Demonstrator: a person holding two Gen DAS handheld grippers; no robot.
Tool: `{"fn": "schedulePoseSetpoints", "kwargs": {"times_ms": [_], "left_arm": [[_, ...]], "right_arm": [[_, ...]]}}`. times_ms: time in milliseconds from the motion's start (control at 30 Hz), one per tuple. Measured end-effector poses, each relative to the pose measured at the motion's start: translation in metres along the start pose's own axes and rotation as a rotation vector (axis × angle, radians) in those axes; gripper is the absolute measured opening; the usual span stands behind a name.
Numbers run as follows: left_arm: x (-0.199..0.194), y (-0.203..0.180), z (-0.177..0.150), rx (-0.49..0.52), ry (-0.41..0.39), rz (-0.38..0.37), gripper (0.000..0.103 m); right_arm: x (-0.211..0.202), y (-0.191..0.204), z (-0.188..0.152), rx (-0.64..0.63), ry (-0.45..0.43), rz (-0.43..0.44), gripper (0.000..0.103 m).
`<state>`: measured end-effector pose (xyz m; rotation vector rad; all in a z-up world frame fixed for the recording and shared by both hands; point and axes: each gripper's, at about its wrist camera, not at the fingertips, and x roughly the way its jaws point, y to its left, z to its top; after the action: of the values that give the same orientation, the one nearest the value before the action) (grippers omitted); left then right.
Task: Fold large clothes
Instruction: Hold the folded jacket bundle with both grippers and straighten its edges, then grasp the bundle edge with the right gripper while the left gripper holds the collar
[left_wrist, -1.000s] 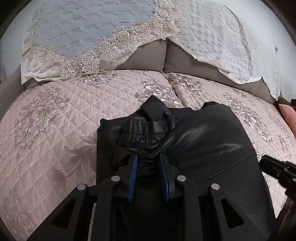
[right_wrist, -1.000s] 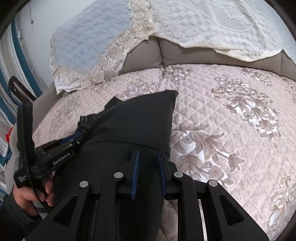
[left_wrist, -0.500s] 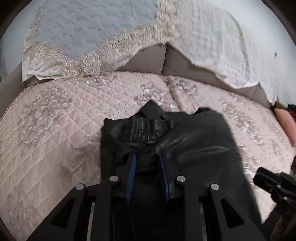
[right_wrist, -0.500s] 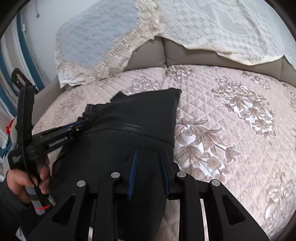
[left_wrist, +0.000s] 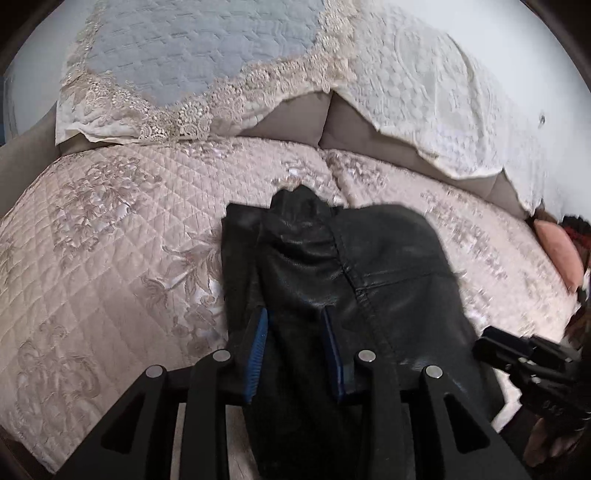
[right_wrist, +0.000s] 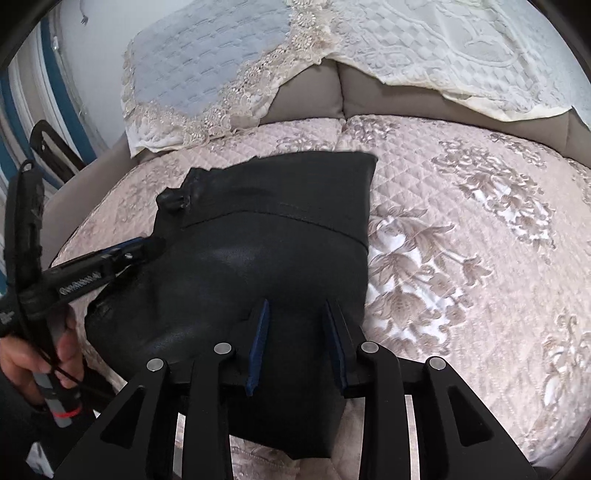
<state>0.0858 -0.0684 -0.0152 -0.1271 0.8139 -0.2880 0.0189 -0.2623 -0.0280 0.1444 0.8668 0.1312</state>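
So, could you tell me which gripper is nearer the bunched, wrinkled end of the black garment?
Left. The left gripper sits right behind the bunched end of the black garment, its fingers straddling the fabric; the right gripper is over the smoother side, farther off.
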Motion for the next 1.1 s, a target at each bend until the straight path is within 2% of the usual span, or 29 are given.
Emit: {"fn": "schedulePoseSetpoints", "kwargs": {"times_ms": [133,200,267,367,467,567,700,767,833,900,1000,1100], "left_arm": [[-0.01,-0.002,0.004,0.008,-0.035,-0.008,0.033],[0.0,0.0,0.003,0.01,-0.01,0.003,0.035],[0.018,0.007,-0.005,-0.006,0.05,0.016,0.035],[0.021,0.007,-0.015,0.031,0.024,0.019,0.037],[0.012,0.007,-0.01,0.014,0.035,0.042,0.037],[-0.012,0.007,-0.008,-0.004,0.019,0.008,0.037],[-0.045,-0.005,-0.018,0.034,-0.029,-0.04,0.039],[-0.041,-0.007,-0.028,0.056,-0.007,-0.034,0.039],[-0.023,-0.001,-0.039,0.037,0.051,-0.013,0.04],[-0.009,0.01,-0.049,0.013,0.058,0.0,0.059],[-0.004,0.022,-0.052,-0.053,0.061,-0.026,0.064],[-0.007,0.016,-0.051,-0.014,0.056,0.004,0.064]], "right_arm": [[-0.011,0.0,0.004,0.019,-0.03,0.022,0.032],[-0.011,0.002,0.005,0.017,-0.036,0.031,0.033],[-0.007,0.004,0.004,0.012,-0.027,0.04,0.035],[0.005,0.004,-0.002,-0.003,0.017,0.036,0.037],[0.003,0.001,-0.002,0.011,0.01,0.028,0.039],[-0.008,0.004,-0.001,0.006,-0.011,0.025,0.039],[-0.019,0.01,-0.007,-0.011,-0.027,0.037,0.039],[-0.014,0.012,-0.014,-0.008,-0.004,0.048,0.039],[-0.009,0.014,-0.017,-0.006,0.001,0.042,0.04],[-0.007,0.014,-0.019,-0.011,-0.003,0.043,0.045],[-0.003,0.013,-0.022,-0.023,-0.004,0.025,0.05],[-0.003,0.009,-0.023,-0.005,-0.007,0.029,0.053]]}}
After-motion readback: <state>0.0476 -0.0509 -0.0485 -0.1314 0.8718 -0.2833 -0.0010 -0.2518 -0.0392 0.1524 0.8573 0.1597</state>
